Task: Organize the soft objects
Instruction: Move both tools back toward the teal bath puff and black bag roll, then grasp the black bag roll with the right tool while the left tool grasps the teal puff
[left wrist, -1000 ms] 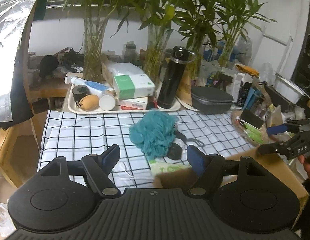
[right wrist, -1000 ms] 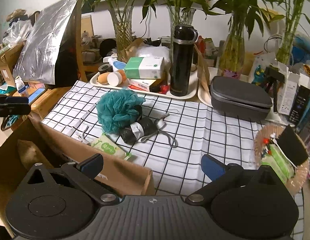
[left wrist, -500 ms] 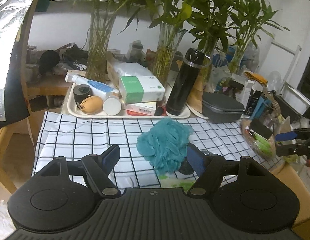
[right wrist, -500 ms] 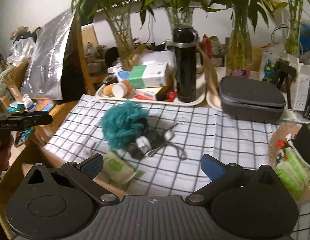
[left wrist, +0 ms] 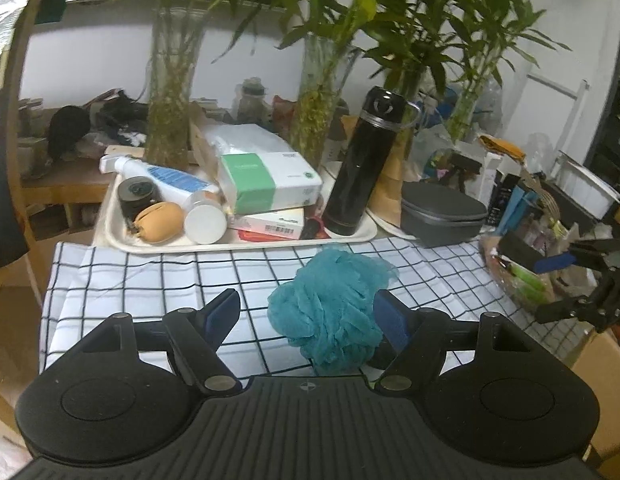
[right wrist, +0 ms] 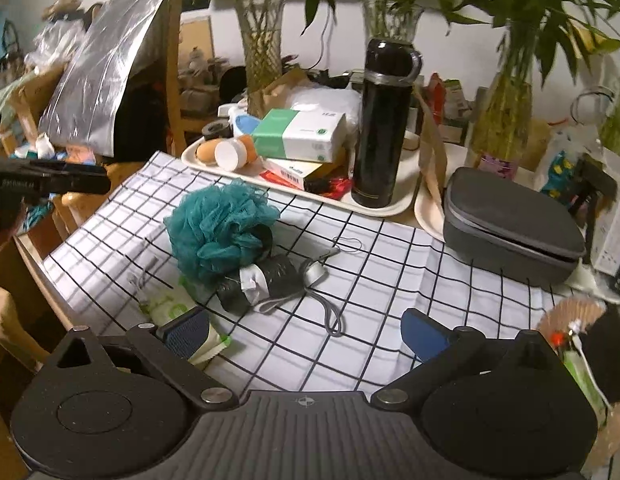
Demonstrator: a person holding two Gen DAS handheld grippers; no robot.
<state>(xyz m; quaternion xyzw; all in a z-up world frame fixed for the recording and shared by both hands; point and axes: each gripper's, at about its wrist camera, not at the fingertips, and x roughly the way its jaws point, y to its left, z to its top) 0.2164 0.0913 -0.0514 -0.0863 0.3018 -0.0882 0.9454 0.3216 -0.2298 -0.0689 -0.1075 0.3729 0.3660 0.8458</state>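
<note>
The teal bath pouf (left wrist: pixel 334 304) lies on the checked cloth (left wrist: pixel 149 280) over the surface, just ahead of the left tongs (left wrist: pixel 307 316) and nearer their right finger; whether that finger touches it is hard to tell. These tongs are spread, gripping nothing. The right tongs (right wrist: pixel 305 330), also spread and empty, sit nearer than the pouf, which lies ahead toward their left finger, against a black roll (right wrist: pixel 265 280).

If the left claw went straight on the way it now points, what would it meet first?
Most likely the teal bath pouf on the checked cloth. It lies just ahead of the open left claw, nearer its right finger; depth is unclear.
</note>
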